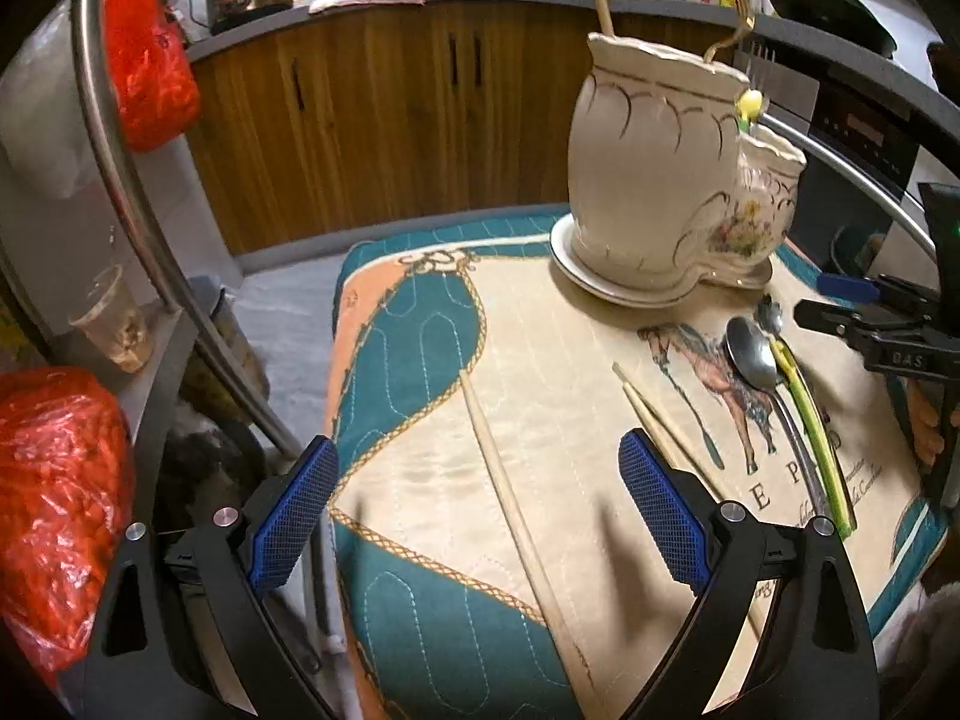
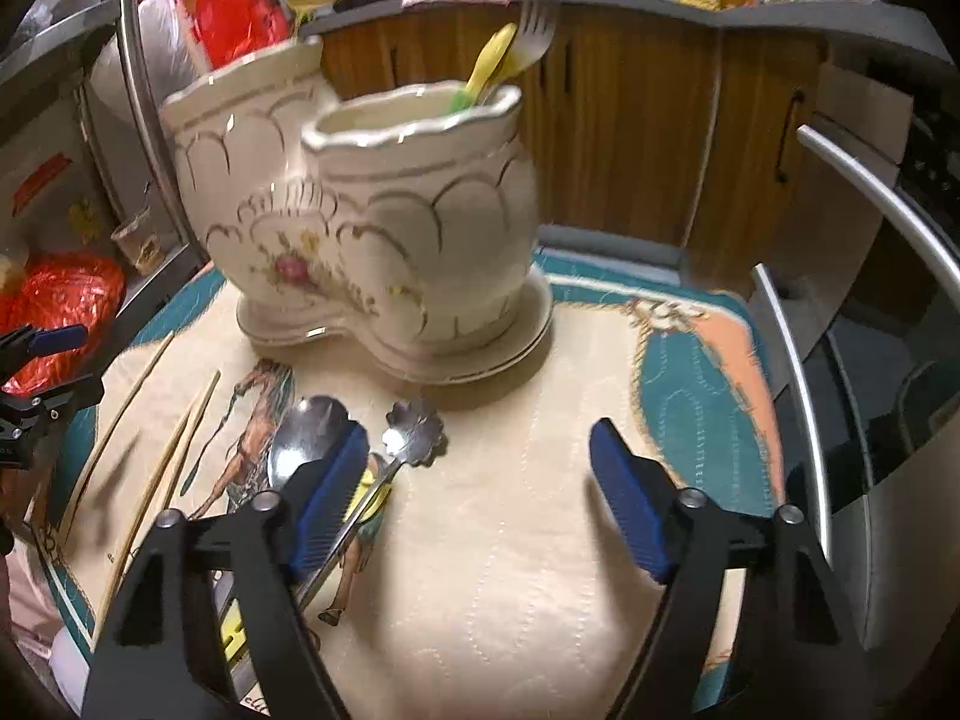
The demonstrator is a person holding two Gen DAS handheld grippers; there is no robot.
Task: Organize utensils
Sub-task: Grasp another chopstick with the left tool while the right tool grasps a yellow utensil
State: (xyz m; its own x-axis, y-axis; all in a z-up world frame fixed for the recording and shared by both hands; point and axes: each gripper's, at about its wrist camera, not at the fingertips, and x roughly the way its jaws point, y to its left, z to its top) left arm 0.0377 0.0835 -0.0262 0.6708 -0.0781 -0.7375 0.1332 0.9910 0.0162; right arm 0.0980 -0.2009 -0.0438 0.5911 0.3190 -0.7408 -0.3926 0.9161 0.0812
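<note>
Currently, both grippers hover low over the quilted teal-and-cream cloth [image 1: 420, 360]. Left gripper [image 1: 480, 516]: jaws spread, a long wooden chopstick [image 1: 510, 492] lying on the cloth between them, untouched. Right gripper [image 2: 480, 498]: jaws apart, gripping nothing; the flower-bowled metal spoon [image 2: 414, 429] lies beside its left finger. The cream ceramic double-compartment utensil holder [image 2: 372, 228] stands upright behind them, already containing a fork [image 2: 537, 18].

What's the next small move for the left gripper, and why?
Probably lower the open left gripper straight down onto the long chopstick and close: the stick lies loose on the cloth between its pads, untouched.
</note>
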